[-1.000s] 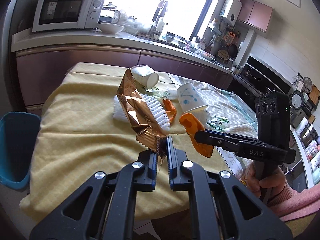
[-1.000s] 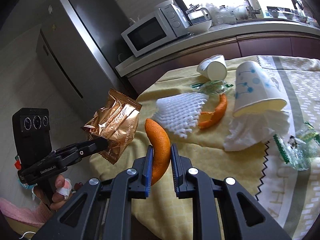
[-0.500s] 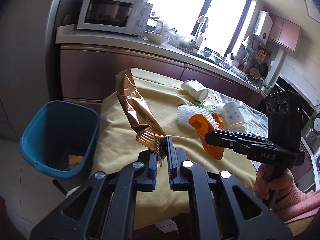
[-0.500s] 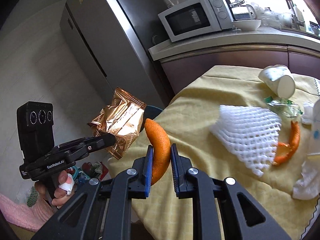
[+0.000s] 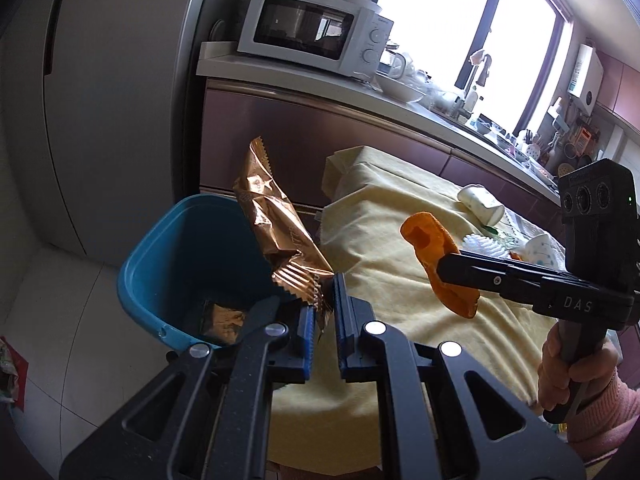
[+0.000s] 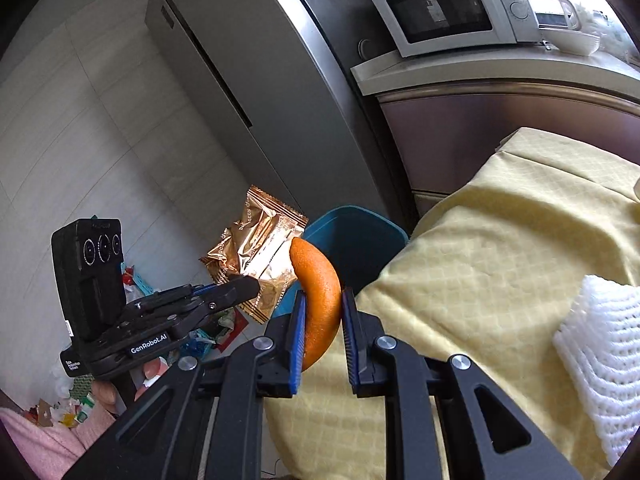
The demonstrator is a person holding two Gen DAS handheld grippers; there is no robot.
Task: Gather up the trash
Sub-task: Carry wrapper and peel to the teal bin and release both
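Kitchen, yellow-clothed table point(image 5: 400, 240), blue plastic bin point(image 5: 172, 264) beside it; left gripper point(image 5: 322, 312) pinches one crinkled copper foil wrapper point(image 5: 276, 232) above the bin, right gripper point(image 6: 322, 328) clamps one curved orange peel point(image 6: 318, 292); only the left view shows two paper cups point(image 5: 480, 202) beyond

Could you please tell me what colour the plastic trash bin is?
The plastic trash bin is teal blue, clearest in the left wrist view.

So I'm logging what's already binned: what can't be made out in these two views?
- Bin contents, left wrist view: gold wrapper and left gripper cover most of the inside.
- Bin, right wrist view: inside hidden behind orange peel and tablecloth.
- Foam net: cut off by the edge.
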